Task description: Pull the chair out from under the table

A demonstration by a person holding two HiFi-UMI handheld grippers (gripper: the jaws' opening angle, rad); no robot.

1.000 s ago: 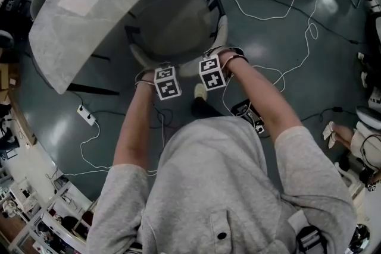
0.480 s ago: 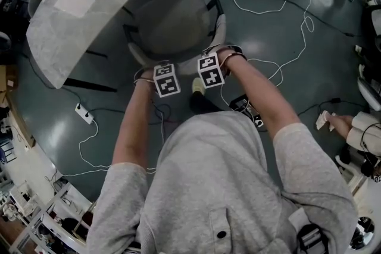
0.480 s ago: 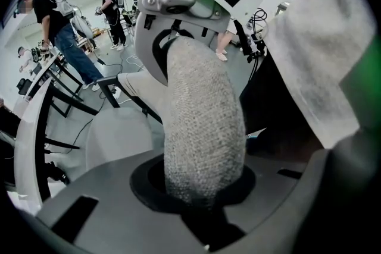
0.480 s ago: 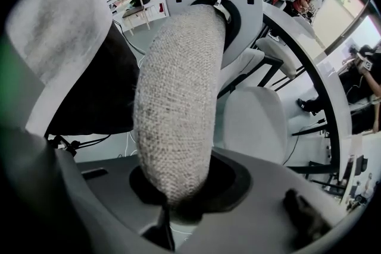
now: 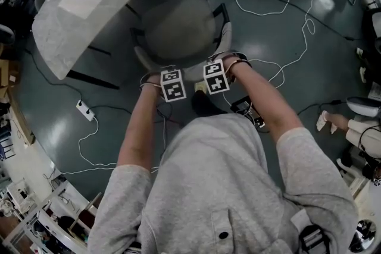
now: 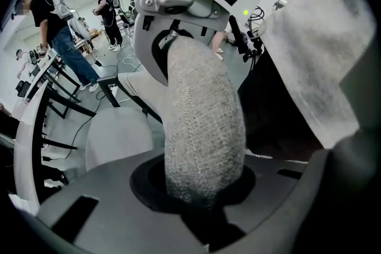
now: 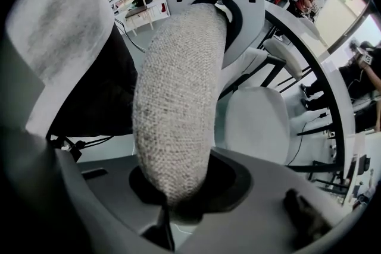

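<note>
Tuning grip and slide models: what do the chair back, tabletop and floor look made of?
Chair back: grey knitted-looking fabric, matte; coarse weave shows. Tabletop: pale, mottled, glossy, perhaps stone or laminate. Floor: dark, smooth, shiny; light glare suggests sealed coating.

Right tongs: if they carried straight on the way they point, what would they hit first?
The chair's padded backrest rim. The right tongs point down, clamped on it, so pushing on would press straight into that rim. What lies beneath is hard to judge.
</note>
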